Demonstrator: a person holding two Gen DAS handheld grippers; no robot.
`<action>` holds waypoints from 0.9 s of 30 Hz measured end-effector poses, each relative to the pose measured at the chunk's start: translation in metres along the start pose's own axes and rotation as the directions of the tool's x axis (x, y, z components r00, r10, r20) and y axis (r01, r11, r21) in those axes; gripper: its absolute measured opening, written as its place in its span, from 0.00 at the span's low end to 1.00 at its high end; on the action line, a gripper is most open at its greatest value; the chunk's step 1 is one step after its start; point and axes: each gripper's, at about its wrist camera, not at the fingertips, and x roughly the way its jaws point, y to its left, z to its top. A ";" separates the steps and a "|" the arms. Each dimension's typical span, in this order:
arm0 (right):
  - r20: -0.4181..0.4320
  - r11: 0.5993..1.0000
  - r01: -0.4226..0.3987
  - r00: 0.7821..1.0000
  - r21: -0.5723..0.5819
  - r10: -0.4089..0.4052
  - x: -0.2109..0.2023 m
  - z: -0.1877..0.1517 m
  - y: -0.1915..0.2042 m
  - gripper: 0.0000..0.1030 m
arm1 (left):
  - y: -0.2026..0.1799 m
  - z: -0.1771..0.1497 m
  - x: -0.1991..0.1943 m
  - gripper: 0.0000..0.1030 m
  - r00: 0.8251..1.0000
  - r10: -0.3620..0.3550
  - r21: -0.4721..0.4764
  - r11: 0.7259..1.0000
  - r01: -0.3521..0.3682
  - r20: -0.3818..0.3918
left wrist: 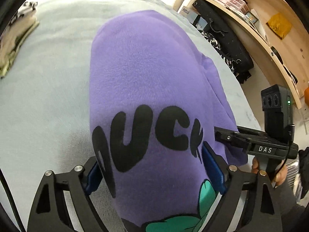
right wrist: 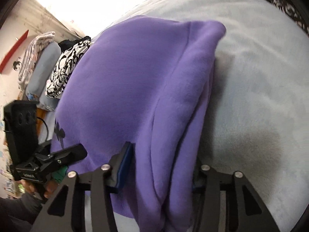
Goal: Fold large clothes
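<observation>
Both grippers are working on a purple sweatshirt that is lying on a pale blue-grey bedspread.

From the left wrist camera, the left gripper is reaching forward with its fingers spread wide, and the sweatshirt is bulging up between them. One blue pad is pressing against the fabric on the right; the other pad on the left is sitting just beside the cloth's edge. Black bubble lettering is running across the fabric directly ahead of the fingers, and a green printed patch is showing close to the camera. Off to the right, the other tool is appearing, held in a hand. Beyond it, a wooden shelf is holding small boxes.

From the right wrist camera, the right gripper is also standing wide, straddling a thick folded edge of the sweatshirt. Its left blue pad is touching the cloth; the right pad is hidden behind the folds, so I cannot tell whether the fabric is truly pinched. Far ahead to the left, a black-and-white patterned garment is lying beside the sweatshirt.
</observation>
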 end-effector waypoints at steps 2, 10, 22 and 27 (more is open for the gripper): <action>0.008 1.000 0.019 1.000 -0.016 -0.019 -0.003 -0.001 0.005 0.41 | -0.004 0.002 -0.006 0.82 1.000 0.016 0.017 1.000 -0.016 0.015; 0.055 0.997 0.042 0.998 -0.065 -0.039 -0.021 -0.010 0.040 0.39 | -0.012 0.006 -0.043 0.79 0.996 0.041 0.058 0.997 -0.046 0.079; 0.090 0.985 0.047 0.995 -0.164 -0.033 -0.034 -0.034 0.099 0.37 | 0.020 -0.033 -0.098 0.78 0.987 0.026 0.027 0.999 -0.030 0.156; 0.133 0.973 0.044 0.991 -0.227 -0.014 -0.043 -0.030 0.143 0.37 | 0.040 -0.044 -0.142 0.78 0.972 0.031 0.012 0.999 -0.035 0.232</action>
